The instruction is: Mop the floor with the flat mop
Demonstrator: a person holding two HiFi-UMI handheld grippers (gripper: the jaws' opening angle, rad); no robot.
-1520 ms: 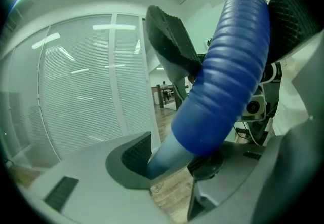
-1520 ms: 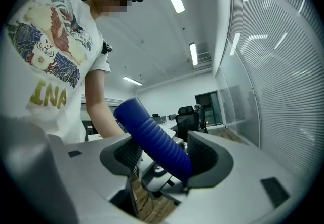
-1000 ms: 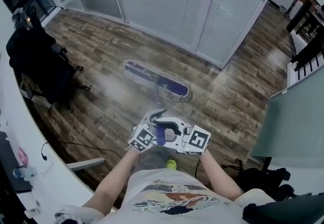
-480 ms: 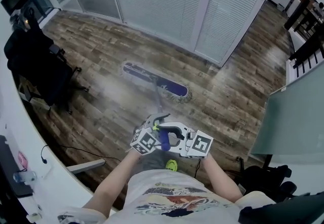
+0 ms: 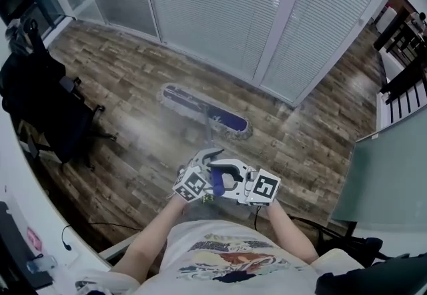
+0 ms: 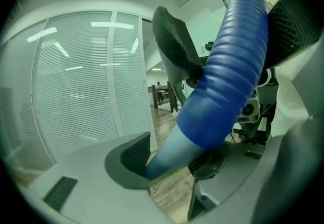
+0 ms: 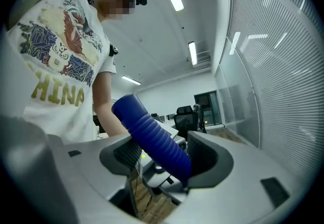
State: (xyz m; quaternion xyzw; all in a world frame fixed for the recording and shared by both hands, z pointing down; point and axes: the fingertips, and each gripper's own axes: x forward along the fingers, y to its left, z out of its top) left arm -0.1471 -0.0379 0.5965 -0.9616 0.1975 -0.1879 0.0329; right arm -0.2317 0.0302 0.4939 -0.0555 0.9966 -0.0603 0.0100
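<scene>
The person is holding the flat mop's blue ribbed grip [image 5: 217,184] close in front of the body with both tools. The left gripper [image 5: 205,161] is clamping the handle where the blue sleeve gives way to the pale pole, one pad above it and one below. Its jaws are easing open slightly, though the pads are touching the handle. The right gripper [image 5: 224,181] is pinching the same blue grip just beside the left one, nearer the handle's top end. Its jaws are standing wide around the thick ribbed sleeve, which is crossing them at a slant. From the two grippers the thin pole [image 5: 210,135] is running forward and down to the mop head [image 5: 203,111]. The mop head is lying flat on the wood floor [image 5: 127,80], well ahead of the grippers and near the blinds [image 5: 213,7].
</scene>
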